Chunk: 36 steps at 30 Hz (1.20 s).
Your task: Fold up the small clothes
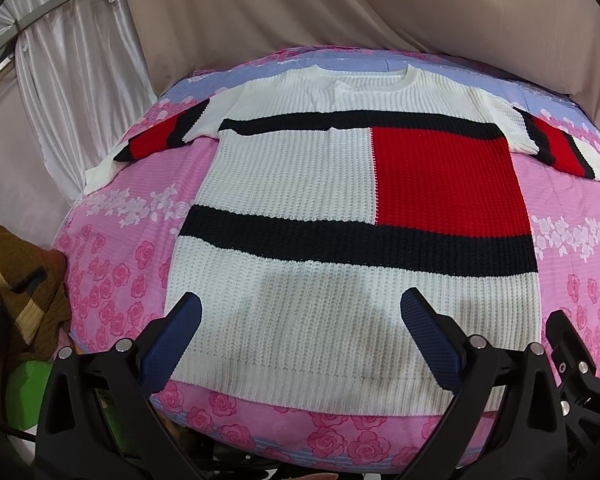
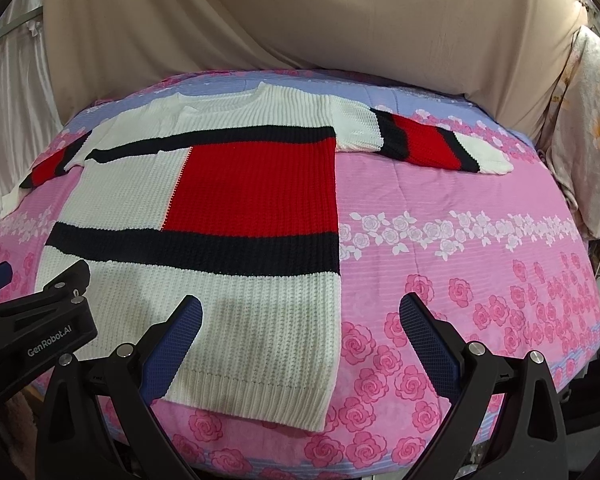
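A knitted sweater (image 1: 300,184) (image 2: 204,208), white with black bands and a red block, lies spread flat on the pink floral bedspread (image 1: 140,216) (image 2: 460,208), neck away from me and both short sleeves out to the sides. My left gripper (image 1: 300,308) hovers open over the white hem part, nothing between its blue pads. In the right wrist view my right gripper (image 2: 300,312) is open above the sweater's lower right corner, one pad over the knit and the other over the bedspread. The left gripper's body (image 2: 36,320) shows at the left there.
Beige and white drapes (image 1: 340,12) hang behind the bed. A brown patterned cloth (image 1: 16,292) and a green object (image 1: 28,392) sit off the bed's left side. A pale floral fabric (image 2: 584,128) hangs at the far right. Bare bedspread lies right of the sweater.
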Available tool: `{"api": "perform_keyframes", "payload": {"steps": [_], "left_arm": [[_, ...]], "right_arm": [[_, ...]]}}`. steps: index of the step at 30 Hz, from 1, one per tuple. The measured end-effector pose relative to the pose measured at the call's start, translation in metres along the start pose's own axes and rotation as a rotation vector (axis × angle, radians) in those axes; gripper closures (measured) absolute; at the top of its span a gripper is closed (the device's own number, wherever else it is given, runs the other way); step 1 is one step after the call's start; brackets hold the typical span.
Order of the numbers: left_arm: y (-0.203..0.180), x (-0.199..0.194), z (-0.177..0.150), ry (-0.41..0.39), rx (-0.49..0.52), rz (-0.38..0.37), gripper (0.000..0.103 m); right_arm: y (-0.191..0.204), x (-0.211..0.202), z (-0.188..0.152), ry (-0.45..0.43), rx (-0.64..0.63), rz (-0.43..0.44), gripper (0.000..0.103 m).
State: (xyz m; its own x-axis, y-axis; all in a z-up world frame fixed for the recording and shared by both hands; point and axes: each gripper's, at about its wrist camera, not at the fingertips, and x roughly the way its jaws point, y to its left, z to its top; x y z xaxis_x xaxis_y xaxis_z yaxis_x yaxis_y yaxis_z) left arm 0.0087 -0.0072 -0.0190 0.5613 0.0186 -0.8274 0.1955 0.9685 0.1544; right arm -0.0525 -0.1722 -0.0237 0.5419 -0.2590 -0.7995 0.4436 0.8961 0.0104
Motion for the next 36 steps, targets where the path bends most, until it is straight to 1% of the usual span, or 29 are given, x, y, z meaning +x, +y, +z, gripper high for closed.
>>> {"api": "perform_keyframes", "payload": {"steps": [3, 6, 7, 9, 11, 12, 14, 15, 16, 17, 18, 19, 21, 23, 26, 27, 29, 30, 31, 32, 33, 34, 36], "left_arm": [[-0.001, 0.004, 0.007, 0.001, -0.015, -0.02, 0.005], [-0.002, 0.006, 0.018, -0.009, -0.038, -0.052, 0.005], [-0.001, 0.007, 0.022, -0.013, -0.049, -0.064, 0.005], [-0.002, 0.011, 0.034, -0.017, -0.073, -0.082, 0.005], [-0.006, 0.017, 0.045, -0.019, -0.092, -0.089, 0.005], [-0.008, 0.019, 0.051, -0.021, -0.102, -0.092, 0.005], [-0.013, 0.026, 0.06, -0.02, -0.119, -0.092, 0.005], [-0.017, 0.028, 0.064, -0.02, -0.126, -0.087, 0.005], [-0.021, 0.031, 0.067, -0.021, -0.134, -0.081, 0.005], [-0.025, 0.033, 0.07, -0.022, -0.139, -0.071, 0.005], [-0.029, 0.036, 0.073, -0.022, -0.145, -0.059, 0.005], [-0.032, 0.038, 0.075, -0.02, -0.153, -0.049, 0.005], [-0.038, 0.041, 0.078, -0.014, -0.171, -0.038, 0.005], [-0.04, 0.043, 0.08, -0.008, -0.189, -0.028, 0.005], [-0.043, 0.045, 0.084, -0.007, -0.189, -0.007, 0.005], [-0.043, 0.046, 0.085, -0.007, -0.187, 0.0, 0.005], [-0.04, 0.048, 0.087, -0.007, -0.191, 0.015, 0.005], [-0.037, 0.049, 0.089, -0.007, -0.195, 0.022, 0.005], [-0.035, 0.05, 0.09, -0.008, -0.198, 0.03, 0.005], [-0.031, 0.052, 0.091, -0.009, -0.204, 0.038, 0.005], [-0.028, 0.053, 0.093, -0.009, -0.212, 0.044, 0.005], [-0.023, 0.054, 0.095, -0.01, -0.221, 0.048, 0.005], [-0.012, 0.056, 0.097, -0.015, -0.24, 0.053, 0.005]], "right_arm": [[-0.016, 0.006, 0.004, -0.01, 0.016, 0.042, 0.006], [-0.04, 0.013, 0.007, -0.065, -0.014, 0.128, 0.007], [-0.054, 0.017, 0.009, -0.085, -0.024, 0.161, 0.008], [-0.086, 0.027, 0.019, -0.102, -0.008, 0.189, 0.008], [-0.134, 0.044, 0.035, -0.104, 0.068, 0.193, 0.008], [-0.161, 0.053, 0.045, -0.109, 0.126, 0.192, 0.008], [-0.223, 0.076, 0.066, -0.132, 0.263, 0.185, 0.012], [-0.256, 0.091, 0.076, -0.138, 0.341, 0.184, 0.016], [-0.279, 0.104, 0.085, -0.14, 0.396, 0.177, 0.021], [-0.307, 0.122, 0.096, -0.139, 0.452, 0.167, 0.024], [-0.325, 0.136, 0.104, -0.138, 0.479, 0.156, 0.031], [-0.342, 0.15, 0.113, -0.132, 0.496, 0.139, 0.034], [-0.367, 0.18, 0.129, -0.119, 0.524, 0.118, 0.036], [-0.382, 0.203, 0.139, -0.102, 0.543, 0.121, 0.036], [-0.388, 0.231, 0.149, -0.075, 0.54, 0.138, 0.04], [-0.386, 0.239, 0.151, -0.066, 0.533, 0.156, 0.046], [-0.383, 0.246, 0.158, -0.089, 0.506, 0.156, 0.05], [-0.382, 0.25, 0.162, -0.083, 0.506, 0.174, 0.064], [-0.383, 0.254, 0.165, -0.078, 0.515, 0.199, 0.095], [-0.384, 0.255, 0.167, -0.078, 0.536, 0.231, 0.097], [-0.384, 0.249, 0.17, -0.1, 0.555, 0.246, 0.097], [-0.382, 0.242, 0.174, -0.127, 0.566, 0.271, 0.097], [-0.367, 0.216, 0.19, -0.201, 0.562, 0.347, 0.097]]}}
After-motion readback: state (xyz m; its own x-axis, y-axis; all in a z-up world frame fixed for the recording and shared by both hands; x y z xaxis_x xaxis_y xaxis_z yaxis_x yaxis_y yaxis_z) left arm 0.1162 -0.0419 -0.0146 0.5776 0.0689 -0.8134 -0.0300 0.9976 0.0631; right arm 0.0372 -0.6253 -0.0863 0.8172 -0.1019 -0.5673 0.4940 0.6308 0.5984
